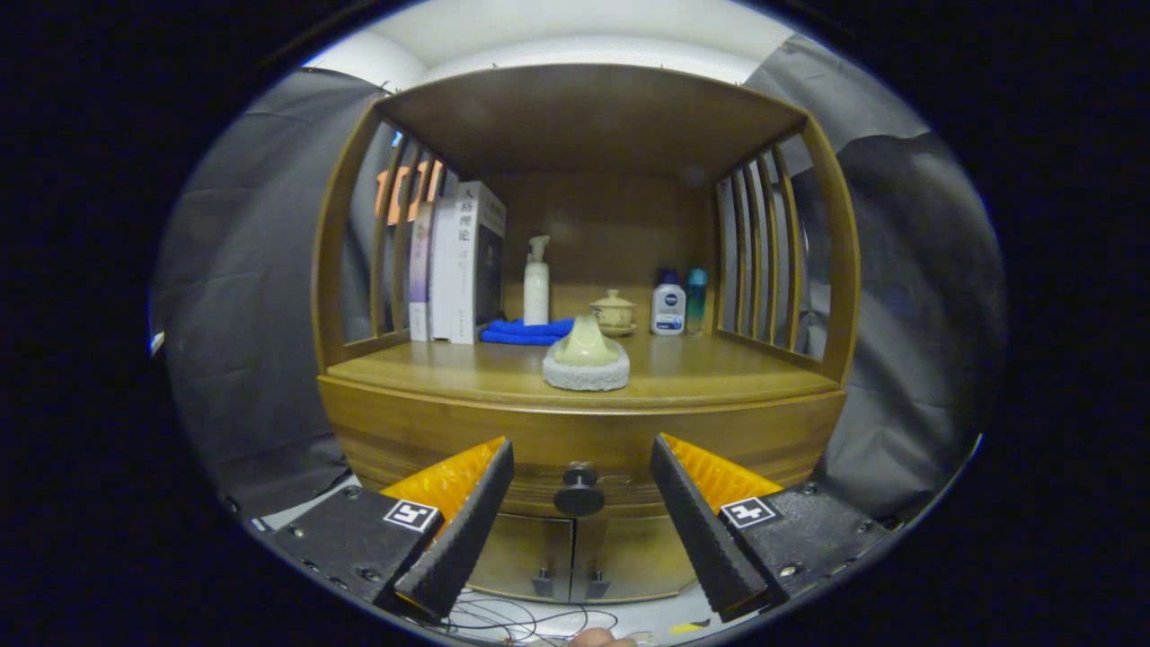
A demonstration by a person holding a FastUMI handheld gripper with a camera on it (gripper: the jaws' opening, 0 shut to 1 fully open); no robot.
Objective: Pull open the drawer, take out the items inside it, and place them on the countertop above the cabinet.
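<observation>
a wooden cabinet point(584, 422) stands against black cloth, filling the centre of the frame. the gripper point(581, 503) hangs wide open, holding nothing, the closed drawer's point(449, 440) dark knob point(579, 490) between its fingers. that small, rigid knob looks like the only hold; the drawer probably slides stiffly.

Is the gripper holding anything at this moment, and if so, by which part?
Nothing is held. The gripper is open, its fingers apart on either side of the drawer knob, not touching it.
</observation>
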